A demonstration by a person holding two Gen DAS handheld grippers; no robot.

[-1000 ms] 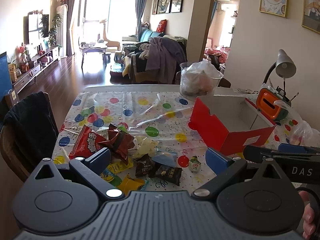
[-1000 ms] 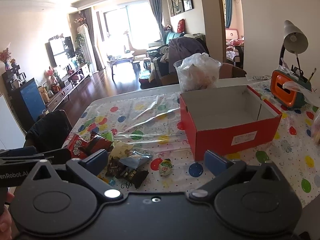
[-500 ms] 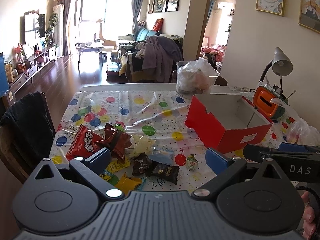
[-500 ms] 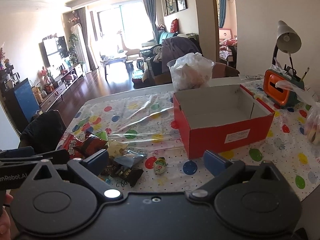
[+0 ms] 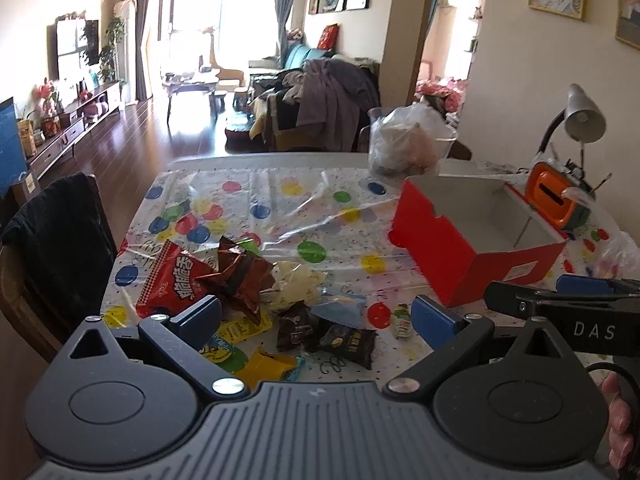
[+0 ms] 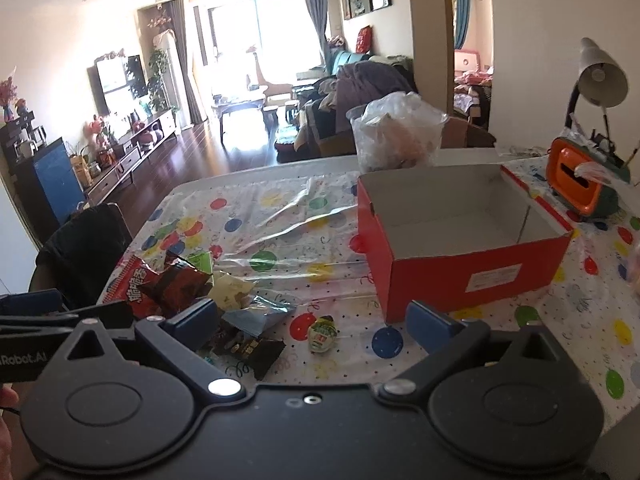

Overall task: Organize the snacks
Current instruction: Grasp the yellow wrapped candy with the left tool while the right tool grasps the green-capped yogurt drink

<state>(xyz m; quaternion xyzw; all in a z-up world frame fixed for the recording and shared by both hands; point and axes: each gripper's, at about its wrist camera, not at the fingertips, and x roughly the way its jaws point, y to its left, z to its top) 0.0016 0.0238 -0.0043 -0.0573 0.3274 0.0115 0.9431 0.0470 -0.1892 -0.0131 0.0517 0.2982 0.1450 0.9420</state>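
A heap of snack packets lies on the dotted tablecloth: a red chip bag (image 5: pixel 172 280), a dark red bag (image 5: pixel 240 276), black packets (image 5: pixel 348 342), yellow packets (image 5: pixel 268 368) and a small green-white snack (image 5: pixel 402 316). An open red box (image 5: pixel 476 240) stands to their right, empty inside. My left gripper (image 5: pixel 316 316) is open above the heap, holding nothing. My right gripper (image 6: pixel 312 322) is open above the small snack (image 6: pixel 322 334), with the red box (image 6: pixel 464 248) ahead on the right and the chip bags (image 6: pixel 160 284) to the left.
A clear tub with a plastic bag (image 5: pixel 408 144) stands behind the box. An orange holder (image 5: pixel 554 200) and a desk lamp (image 5: pixel 580 120) are at the right. A plastic bag (image 5: pixel 616 252) lies by the right edge. A chair with dark cloth (image 5: pixel 60 240) is on the left.
Both grippers have drawn slightly back and shifted; the heap and box sit a little differently in view. Both stay open and empty. Nothing on the table has moved.
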